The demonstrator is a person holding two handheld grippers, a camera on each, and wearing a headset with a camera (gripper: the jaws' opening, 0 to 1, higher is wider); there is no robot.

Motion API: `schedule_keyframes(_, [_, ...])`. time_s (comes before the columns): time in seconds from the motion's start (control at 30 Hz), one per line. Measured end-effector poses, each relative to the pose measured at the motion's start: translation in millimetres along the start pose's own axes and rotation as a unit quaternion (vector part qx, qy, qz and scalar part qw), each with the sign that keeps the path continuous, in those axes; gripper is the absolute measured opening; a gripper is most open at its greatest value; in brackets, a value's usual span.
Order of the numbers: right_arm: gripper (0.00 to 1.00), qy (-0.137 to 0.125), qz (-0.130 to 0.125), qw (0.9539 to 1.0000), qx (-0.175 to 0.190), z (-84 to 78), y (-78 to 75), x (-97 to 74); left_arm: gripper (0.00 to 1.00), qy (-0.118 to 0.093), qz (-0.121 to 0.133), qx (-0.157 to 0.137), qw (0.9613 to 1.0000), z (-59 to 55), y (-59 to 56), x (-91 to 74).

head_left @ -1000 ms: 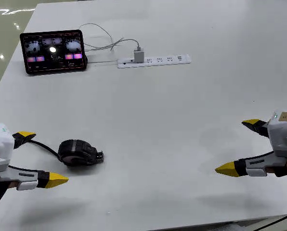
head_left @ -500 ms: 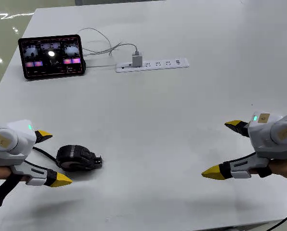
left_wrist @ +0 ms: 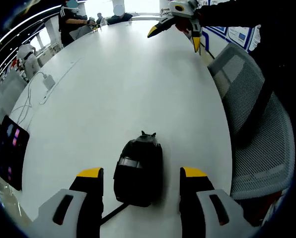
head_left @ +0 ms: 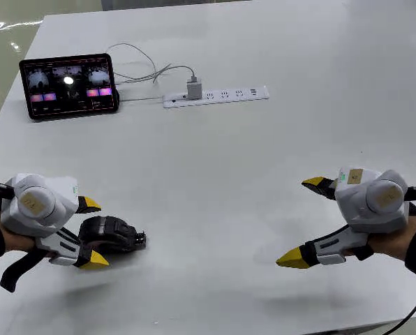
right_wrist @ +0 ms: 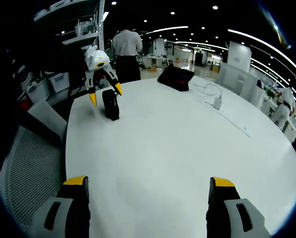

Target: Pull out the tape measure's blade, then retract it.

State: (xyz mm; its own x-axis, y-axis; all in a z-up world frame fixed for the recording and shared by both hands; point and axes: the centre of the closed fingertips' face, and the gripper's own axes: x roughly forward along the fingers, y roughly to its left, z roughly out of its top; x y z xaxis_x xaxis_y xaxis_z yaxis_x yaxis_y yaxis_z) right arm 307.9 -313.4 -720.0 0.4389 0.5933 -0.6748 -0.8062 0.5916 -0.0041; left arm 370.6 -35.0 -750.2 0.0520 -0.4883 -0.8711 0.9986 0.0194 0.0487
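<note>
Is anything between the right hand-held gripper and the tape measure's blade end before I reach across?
Nothing visible. Bare table lies between the right hand-held gripper and the tape measure. The tablet and power strip sit farther back, off that line. The left hand-held gripper straddles the tape measure, jaws open.

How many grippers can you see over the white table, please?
2. The left gripper is at the near left of the table, jaws open either side of the tape measure without touching it; the right gripper is at the near right, open and empty.
</note>
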Motion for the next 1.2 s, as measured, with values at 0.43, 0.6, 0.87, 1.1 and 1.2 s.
schedule_keyframes(0.43, [0.99,-0.006,0.040,0.9980,-0.049,41.7,17.7,42.8,0.31,0.032,-0.019,0.009,0.9992,-8.4,4.6,8.0])
schedule_keyframes(0.6, [0.95,-0.010,0.047,0.9969,-0.063,58.3,21.3,56.4,0.30,0.028,-0.014,0.013,0.9994,-11.0,6.0,7.9])
schedule_keyframes(0.87, [0.85,0.004,0.068,0.9950,-0.073,60.1,30.4,87.1,0.30,0.030,0.003,0.022,0.9993,-13.2,7.3,9.6])
schedule_keyframes(1.1, [0.81,0.010,0.082,0.9942,-0.069,67.8,45.0,111.5,0.30,0.024,0.001,0.018,0.9996,-14.1,7.6,9.8])
schedule_keyframes(1.2, [0.78,0.014,0.087,0.9931,-0.077,72.0,50.3,121.8,0.30,0.023,-0.004,0.016,0.9996,-14.3,7.9,10.3])
